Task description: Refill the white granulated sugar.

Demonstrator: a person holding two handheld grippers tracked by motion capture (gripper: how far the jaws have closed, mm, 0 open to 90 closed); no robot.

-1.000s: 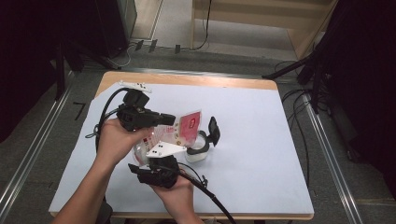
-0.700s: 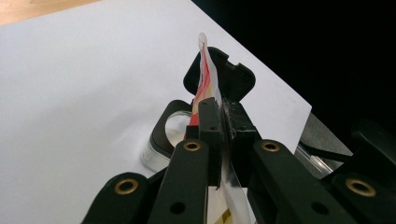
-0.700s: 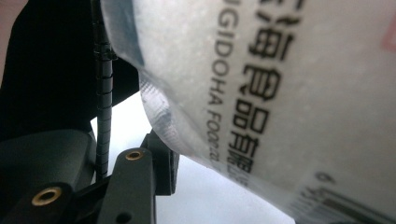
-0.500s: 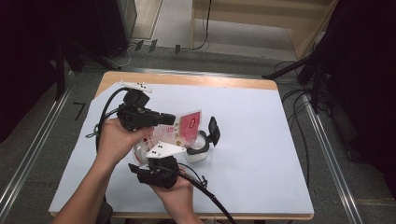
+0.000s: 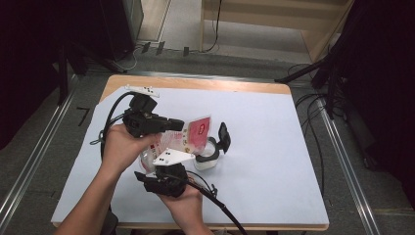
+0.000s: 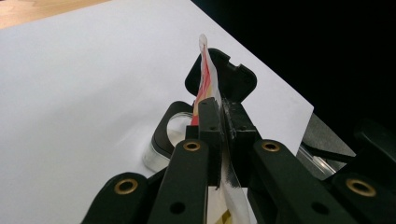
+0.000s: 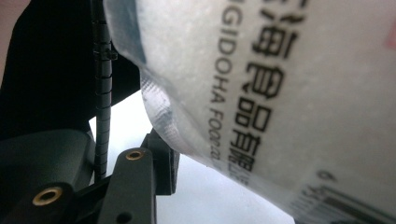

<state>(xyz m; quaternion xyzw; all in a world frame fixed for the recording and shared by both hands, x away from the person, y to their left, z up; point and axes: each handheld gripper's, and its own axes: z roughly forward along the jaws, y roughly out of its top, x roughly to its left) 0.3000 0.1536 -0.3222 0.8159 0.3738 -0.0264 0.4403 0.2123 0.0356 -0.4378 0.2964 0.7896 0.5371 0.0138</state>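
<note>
A red and white pouch [image 5: 193,133] hangs tilted above a clear jar [image 5: 208,157] whose black lid [image 5: 224,136] stands flipped open. My left gripper [image 5: 178,125] is shut on the pouch's thin upper edge; the left gripper view shows its jaws [image 6: 219,116] pinching the pouch [image 6: 205,70] over the jar [image 6: 170,135]. From the near side my right gripper [image 5: 161,155] reaches up to the pouch's lower body. In the right gripper view the pouch [image 7: 280,93], printed and full of white grains, sits between the jaws against one finger [image 7: 162,158]. The other finger is hidden behind it.
A white sheet [image 5: 274,147] covers the wooden table, with open room to the right of the jar. Black cables trail from both grippers across the left and near side. Metal rails run along the floor on either side of the table.
</note>
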